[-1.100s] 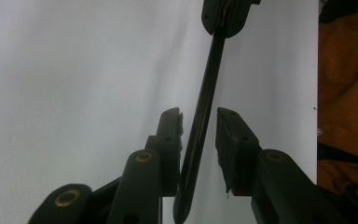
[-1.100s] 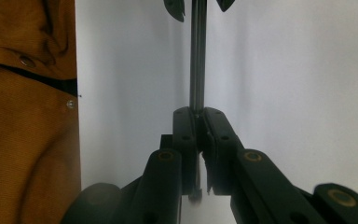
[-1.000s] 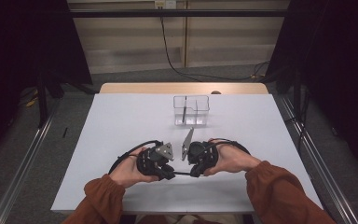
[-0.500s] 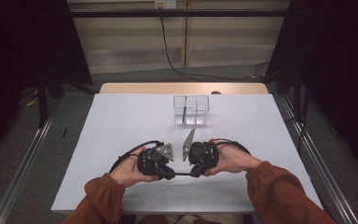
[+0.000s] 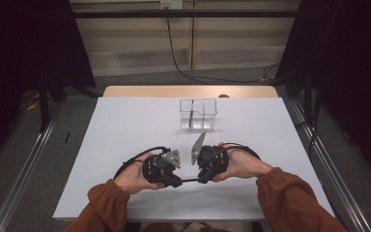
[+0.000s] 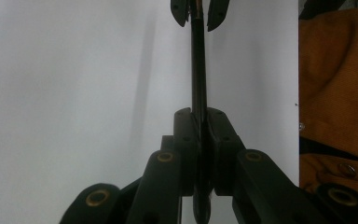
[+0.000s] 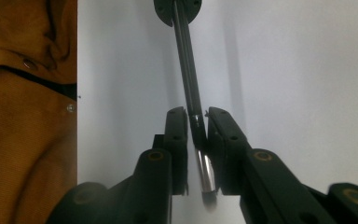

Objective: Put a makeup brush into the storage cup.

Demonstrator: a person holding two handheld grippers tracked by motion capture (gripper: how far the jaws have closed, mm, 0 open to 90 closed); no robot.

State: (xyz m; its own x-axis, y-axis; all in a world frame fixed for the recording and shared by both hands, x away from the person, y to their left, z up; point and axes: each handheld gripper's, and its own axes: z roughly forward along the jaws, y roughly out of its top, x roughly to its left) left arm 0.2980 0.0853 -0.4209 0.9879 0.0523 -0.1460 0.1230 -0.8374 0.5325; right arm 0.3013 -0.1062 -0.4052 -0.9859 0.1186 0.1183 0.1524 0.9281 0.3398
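**High view: two grippers, one pen**

High view, and both hands sit near the front edge of the white worktop, the left gripper and right gripper pointing at each other with a thin black pen bridging the short gap between them. Left gripper view now: its jaws are pressed tight on the pen, clamped with no daylight either side, and the far end runs up into the other gripper's tips at the top of the picture. Right gripper view: the pen lies between the jaws, silver end nearest the camera, but these jaws have just been easing apart, and a sliver of gap shows on the right-hand pad (whether the left-hand pad touches, I cannot tell). Farther back on the worktop, well apart from the hands, stands a clear box. Rust-orange sleeves frame the bottom.
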